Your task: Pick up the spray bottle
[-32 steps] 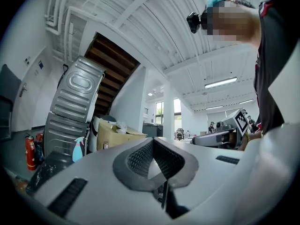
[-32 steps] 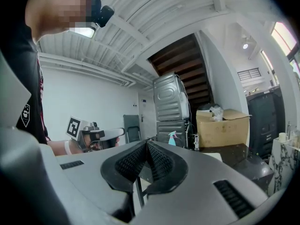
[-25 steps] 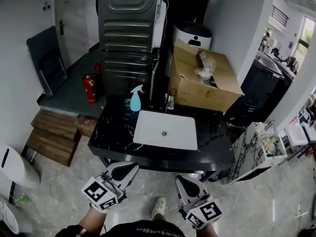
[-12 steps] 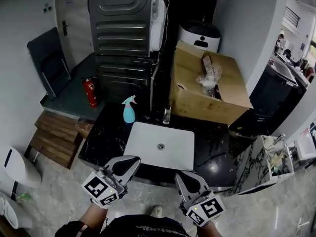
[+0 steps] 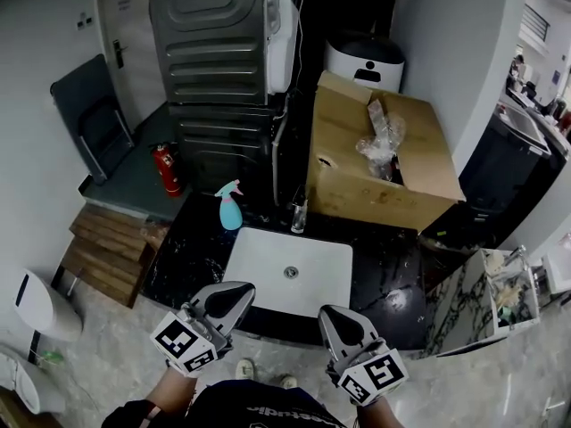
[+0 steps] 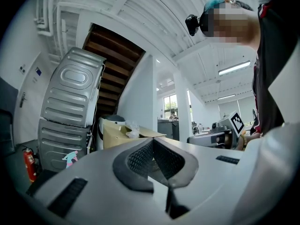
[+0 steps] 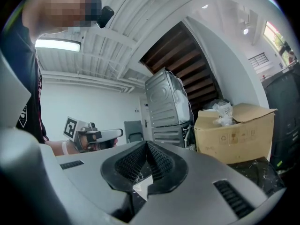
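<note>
The spray bottle [image 5: 229, 207] is light blue with a pink trigger. It stands upright at the back left corner of the black marble counter [image 5: 190, 259], left of the white sink [image 5: 259, 261]. In the left gripper view the spray bottle [image 6: 70, 158] is small and far off at the lower left. My left gripper [image 5: 235, 292] hovers at the counter's near edge, shut and empty, well short of the bottle. Beside it my right gripper [image 5: 333, 314] is also shut and empty. The jaws of the left gripper [image 6: 152, 142] and right gripper [image 7: 146, 145] meet with nothing between them.
A large open cardboard box [image 5: 375, 172] holding crumpled plastic sits at the counter's back right. A small glass [image 5: 299, 215] stands behind the sink. A grey ribbed appliance [image 5: 210, 61], a red fire extinguisher [image 5: 164, 168] and wooden steps [image 5: 107, 250] lie behind and to the left.
The counter, sink and bottle have drawn nearer as I walk up. Both grippers now reach over the counter's near edge and stay shut.
</note>
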A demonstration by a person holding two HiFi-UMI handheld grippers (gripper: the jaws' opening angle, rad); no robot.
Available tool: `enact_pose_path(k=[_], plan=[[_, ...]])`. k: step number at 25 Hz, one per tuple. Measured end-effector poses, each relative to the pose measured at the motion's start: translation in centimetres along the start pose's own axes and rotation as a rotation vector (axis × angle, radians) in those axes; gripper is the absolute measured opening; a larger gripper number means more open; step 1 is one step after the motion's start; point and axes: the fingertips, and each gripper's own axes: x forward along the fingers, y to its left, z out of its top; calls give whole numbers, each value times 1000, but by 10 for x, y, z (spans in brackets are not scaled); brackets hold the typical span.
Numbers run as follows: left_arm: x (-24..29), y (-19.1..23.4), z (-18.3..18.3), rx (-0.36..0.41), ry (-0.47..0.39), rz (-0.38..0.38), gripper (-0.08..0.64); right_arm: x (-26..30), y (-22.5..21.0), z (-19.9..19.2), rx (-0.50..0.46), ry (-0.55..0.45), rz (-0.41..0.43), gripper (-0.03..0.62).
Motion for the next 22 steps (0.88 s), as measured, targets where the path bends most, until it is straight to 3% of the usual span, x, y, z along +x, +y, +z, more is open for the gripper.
enact_pose_path(k=[9, 22], plan=[[11, 51, -9, -27, -3, 6, 15, 34, -10, 2, -11, 2, -40, 37], [31, 162, -18, -20, -18, -28, 19, 120, -10, 4, -31, 20, -86, 37]])
